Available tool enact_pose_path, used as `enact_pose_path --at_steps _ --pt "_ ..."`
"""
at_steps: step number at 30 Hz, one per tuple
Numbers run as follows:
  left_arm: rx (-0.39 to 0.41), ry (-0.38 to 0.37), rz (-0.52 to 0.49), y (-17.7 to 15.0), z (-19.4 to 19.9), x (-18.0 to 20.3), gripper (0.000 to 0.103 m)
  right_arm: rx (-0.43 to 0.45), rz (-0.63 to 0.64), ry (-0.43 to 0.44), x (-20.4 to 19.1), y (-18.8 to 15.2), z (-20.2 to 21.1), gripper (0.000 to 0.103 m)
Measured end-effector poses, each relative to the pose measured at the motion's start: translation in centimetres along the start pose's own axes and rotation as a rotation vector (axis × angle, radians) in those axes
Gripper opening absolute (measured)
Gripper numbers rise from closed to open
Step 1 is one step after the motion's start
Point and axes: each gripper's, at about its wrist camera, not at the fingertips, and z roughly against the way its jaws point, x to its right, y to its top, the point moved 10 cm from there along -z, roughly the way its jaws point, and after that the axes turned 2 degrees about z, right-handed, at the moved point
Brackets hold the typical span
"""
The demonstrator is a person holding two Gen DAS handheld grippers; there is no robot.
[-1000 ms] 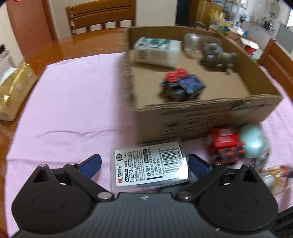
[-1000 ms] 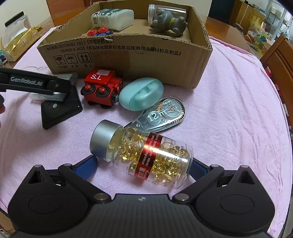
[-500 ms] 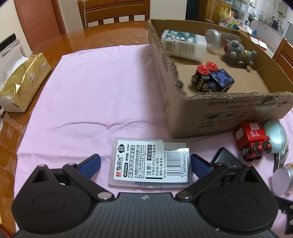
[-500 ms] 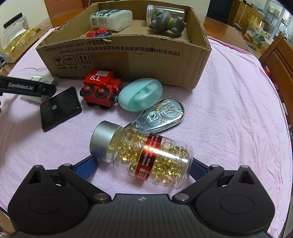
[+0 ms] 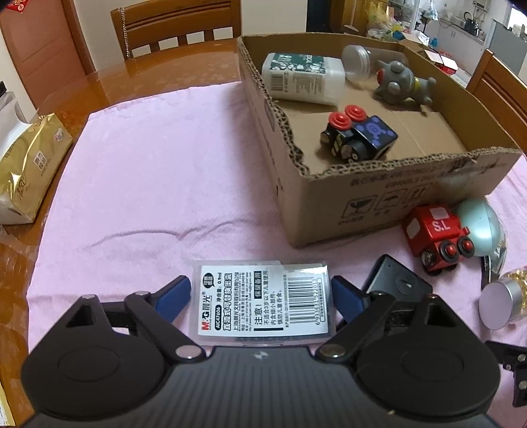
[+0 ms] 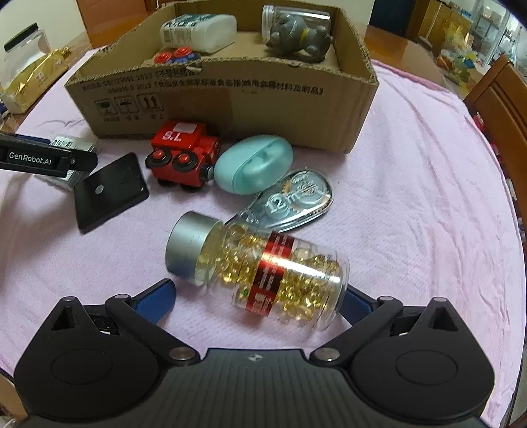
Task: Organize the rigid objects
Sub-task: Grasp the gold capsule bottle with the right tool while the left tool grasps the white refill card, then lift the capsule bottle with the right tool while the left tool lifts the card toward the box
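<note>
My left gripper [image 5: 260,296] is open, its blue fingers on either side of a flat clear M&G refill pack [image 5: 263,301] lying on the pink cloth. My right gripper [image 6: 260,298] is open around a clear bottle of golden capsules [image 6: 263,266] with a grey cap, lying on its side. The cardboard box [image 6: 230,95] holds a white bottle [image 5: 301,79], a clear jar [image 5: 357,61], a grey figure [image 5: 400,84] and a black-and-blue toy train [image 5: 359,135]. A red toy train [image 6: 184,154], a teal oval case [image 6: 253,164], a correction-tape dispenser [image 6: 296,200] and a black square piece [image 6: 110,191] lie in front of the box.
A gold packet [image 5: 29,164] lies at the table's left edge. Wooden chairs stand behind the table [image 5: 178,26] and at the right [image 6: 504,108]. The pink cloth [image 5: 158,184] covers most of the wooden table.
My left gripper has drawn back and to the left from the box, the refill pack staying between its fingers. The right gripper has edged closer to the capsule bottle.
</note>
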Motion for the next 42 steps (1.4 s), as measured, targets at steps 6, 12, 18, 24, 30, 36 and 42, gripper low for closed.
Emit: enact_pose_path --at_steps 6,12,18,24,30,36,42 --pt "-0.001 -0.007 -0.002 -0.3 0.2 0.2 0.091 -0.005 -0.077 0.101 -0.9 0.3 0.9 0.103" --pt "-0.003 -0.011 -0.007 -0.3 0.3 0.2 0.091 0.018 -0.085 0.129 -1.5 2.5 0.4 0.103" --pt "0.004 -0.014 -0.013 -0.4 0.3 0.2 0.091 0.007 -0.053 0.1 -1.8 2.7 -0.4 0.103" --pt "0.003 -0.014 -0.013 -0.4 0.3 0.1 0.091 0.024 0.009 0.032 -2.1 2.5 -0.1 0.103" --pt "0.01 0.001 -0.038 -0.3 0.3 0.4 0.091 0.032 0.04 -0.011 -2.3 2.7 0.2 0.103" --pt "-0.003 -0.004 -0.031 -0.4 0.2 0.3 0.089 0.025 0.049 -0.014 -2.3 2.4 0.6 0.097" --pt "-0.03 -0.019 -0.046 -0.5 0.7 0.5 0.088 0.015 0.054 -0.002 -2.1 2.3 0.9 0.096"
